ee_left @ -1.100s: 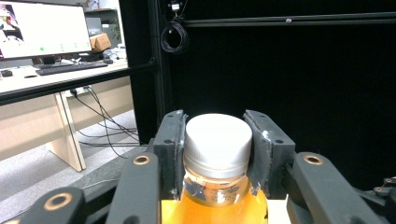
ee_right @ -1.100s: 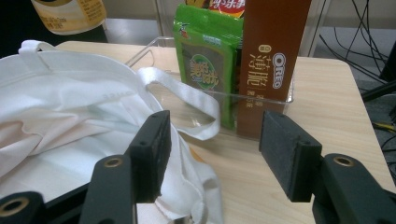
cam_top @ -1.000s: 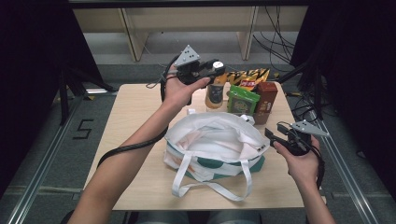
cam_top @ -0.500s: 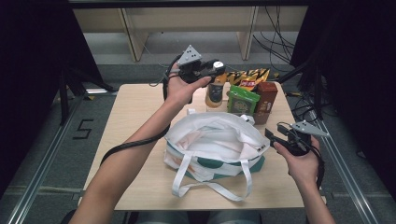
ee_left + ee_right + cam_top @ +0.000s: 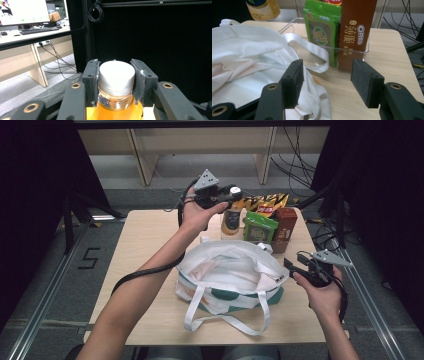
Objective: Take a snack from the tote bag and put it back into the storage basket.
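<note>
Two hand-held grippers: my left hand-held gripper [image 5: 116, 82] now lifts the juice bottle [image 5: 115, 97], pinched by its cap, above the counter [image 5: 145, 235], while my right hand-held gripper [image 5: 325, 82] waits spread beside the tote bag [image 5: 227, 270].

The left gripper [image 5: 226, 195] is raised at arm's length, jaws clamped. The right gripper [image 5: 295, 267] hangs low, jaws spread.

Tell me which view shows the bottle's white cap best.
The left gripper view: the white cap sits close and sharp, clamped between the left gripper's pads above the orange bottle. The high view shows the cap small and far off. The right gripper view catches the bottle's lower body, its cap cut off.
</note>
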A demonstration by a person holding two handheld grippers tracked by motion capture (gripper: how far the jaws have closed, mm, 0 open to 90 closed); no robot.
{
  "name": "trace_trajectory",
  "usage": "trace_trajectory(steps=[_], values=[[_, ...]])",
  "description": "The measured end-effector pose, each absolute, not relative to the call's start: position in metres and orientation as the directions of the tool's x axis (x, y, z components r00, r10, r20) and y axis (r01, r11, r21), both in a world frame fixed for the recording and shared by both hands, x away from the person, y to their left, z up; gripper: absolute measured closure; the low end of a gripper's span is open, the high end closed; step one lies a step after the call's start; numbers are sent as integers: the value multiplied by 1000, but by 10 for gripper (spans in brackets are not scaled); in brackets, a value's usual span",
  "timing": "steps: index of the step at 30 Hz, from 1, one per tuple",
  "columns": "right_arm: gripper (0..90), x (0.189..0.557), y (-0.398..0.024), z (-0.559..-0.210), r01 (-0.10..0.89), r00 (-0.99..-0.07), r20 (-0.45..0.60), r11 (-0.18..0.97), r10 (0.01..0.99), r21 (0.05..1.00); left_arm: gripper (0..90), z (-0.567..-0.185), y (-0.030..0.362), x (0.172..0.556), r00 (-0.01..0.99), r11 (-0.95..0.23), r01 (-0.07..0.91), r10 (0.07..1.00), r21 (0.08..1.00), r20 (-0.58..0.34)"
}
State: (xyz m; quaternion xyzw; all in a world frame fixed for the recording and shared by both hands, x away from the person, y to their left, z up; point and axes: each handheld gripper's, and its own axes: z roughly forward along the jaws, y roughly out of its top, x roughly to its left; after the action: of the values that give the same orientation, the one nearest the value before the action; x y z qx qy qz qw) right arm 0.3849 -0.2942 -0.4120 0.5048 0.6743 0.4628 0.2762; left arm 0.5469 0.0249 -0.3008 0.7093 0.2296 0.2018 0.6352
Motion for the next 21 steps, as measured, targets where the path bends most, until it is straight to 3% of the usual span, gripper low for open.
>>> trace_trajectory(steps=[21], values=[[443,386,-294,-414,428,-344,95,65,934,902,591,-314,21,560,809,-115,91,588,989,-6]])
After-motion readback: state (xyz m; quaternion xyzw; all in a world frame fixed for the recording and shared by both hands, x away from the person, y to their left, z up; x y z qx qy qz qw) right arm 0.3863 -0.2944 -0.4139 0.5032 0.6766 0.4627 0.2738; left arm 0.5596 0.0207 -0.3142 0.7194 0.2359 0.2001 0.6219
